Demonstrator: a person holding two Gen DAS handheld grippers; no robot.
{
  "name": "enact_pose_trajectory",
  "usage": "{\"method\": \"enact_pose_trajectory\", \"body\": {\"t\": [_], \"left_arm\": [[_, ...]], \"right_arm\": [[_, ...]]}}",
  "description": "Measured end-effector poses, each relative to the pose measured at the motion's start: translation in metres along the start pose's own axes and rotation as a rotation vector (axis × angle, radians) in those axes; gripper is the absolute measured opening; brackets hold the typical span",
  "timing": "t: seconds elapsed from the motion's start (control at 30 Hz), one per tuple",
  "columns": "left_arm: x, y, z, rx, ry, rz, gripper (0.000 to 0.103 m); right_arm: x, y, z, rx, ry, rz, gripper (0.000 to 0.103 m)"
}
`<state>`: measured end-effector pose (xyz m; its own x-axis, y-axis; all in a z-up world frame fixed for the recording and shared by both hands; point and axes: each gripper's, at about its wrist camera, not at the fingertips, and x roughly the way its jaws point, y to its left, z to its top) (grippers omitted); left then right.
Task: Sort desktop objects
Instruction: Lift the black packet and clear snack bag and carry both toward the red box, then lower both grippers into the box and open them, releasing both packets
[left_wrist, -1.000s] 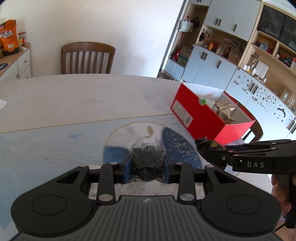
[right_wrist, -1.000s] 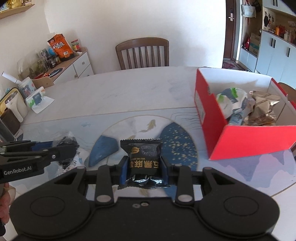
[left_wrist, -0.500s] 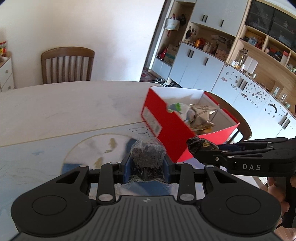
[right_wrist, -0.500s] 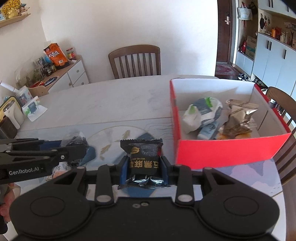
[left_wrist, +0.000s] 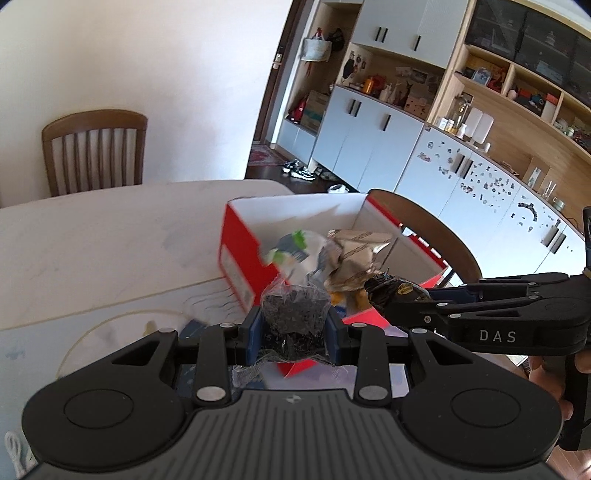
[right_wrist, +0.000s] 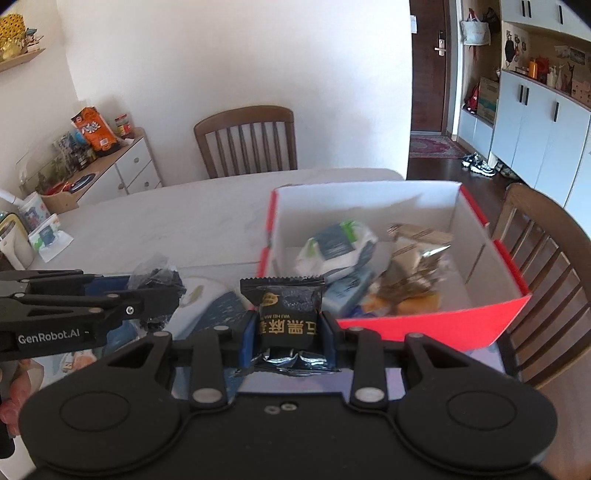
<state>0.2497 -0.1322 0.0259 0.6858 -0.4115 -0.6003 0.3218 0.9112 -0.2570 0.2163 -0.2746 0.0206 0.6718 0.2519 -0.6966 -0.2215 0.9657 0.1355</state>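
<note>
Left claw (left_wrist: 294, 328) clamped on clear bag (left_wrist: 294, 308), right claw (right_wrist: 289, 332) on black packet (right_wrist: 287, 314).

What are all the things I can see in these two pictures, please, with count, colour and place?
red box: one, red outside, white inside, on the table, open
packets in the box: several, white-green, silver, blue; exact count unclear
table: one, pale marble
chairs: two, brown wood, one behind the table, one beside the box
black snack packet: one, in right gripper
clear bag of dark bits: one, in left gripper
hands: partly visible, on the gripper handles
</note>
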Motion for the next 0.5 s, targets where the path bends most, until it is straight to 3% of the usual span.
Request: {"method": "enact_pose_trajectory", "body": {"t": [0.5], "left_arm": [[0.053,-0.042,0.041,0.050,0.026,-0.023,0.033]], "right_arm": [[0.003,-0.062,0.024,-0.003,-0.016,-0.020,0.035]]}}
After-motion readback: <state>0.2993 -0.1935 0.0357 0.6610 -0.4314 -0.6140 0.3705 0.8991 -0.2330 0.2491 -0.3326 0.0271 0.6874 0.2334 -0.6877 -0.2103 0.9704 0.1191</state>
